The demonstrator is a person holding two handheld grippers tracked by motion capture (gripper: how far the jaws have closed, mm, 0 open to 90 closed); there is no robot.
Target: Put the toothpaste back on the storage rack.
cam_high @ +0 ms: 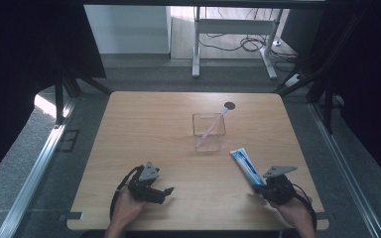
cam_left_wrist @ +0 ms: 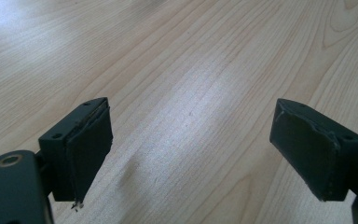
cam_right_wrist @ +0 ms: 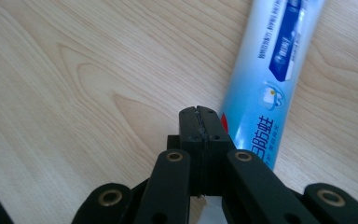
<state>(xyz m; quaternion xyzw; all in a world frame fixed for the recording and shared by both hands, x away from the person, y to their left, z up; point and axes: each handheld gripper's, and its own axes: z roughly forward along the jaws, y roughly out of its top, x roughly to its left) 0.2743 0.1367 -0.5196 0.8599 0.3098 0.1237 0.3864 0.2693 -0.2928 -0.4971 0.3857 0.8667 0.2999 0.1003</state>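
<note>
A blue and white toothpaste tube [cam_high: 244, 166] [cam_right_wrist: 265, 79] lies on the wooden table [cam_high: 144, 134] at the front right. My right gripper [cam_high: 258, 188] [cam_right_wrist: 199, 116] is shut, its pads pressed together with nothing between them, and its tip sits just left of the tube's near end. A clear square container [cam_high: 209, 132] stands at the table's middle with a thin pink stick [cam_high: 213, 125] leaning in it. My left gripper [cam_high: 166, 191] [cam_left_wrist: 191, 144] rests at the front left, open wide over bare wood.
A small black round hole [cam_high: 229, 105] sits in the table behind the container. A white desk frame [cam_high: 233, 39] and cables stand on the floor beyond the far edge. Dark curtains hang on both sides.
</note>
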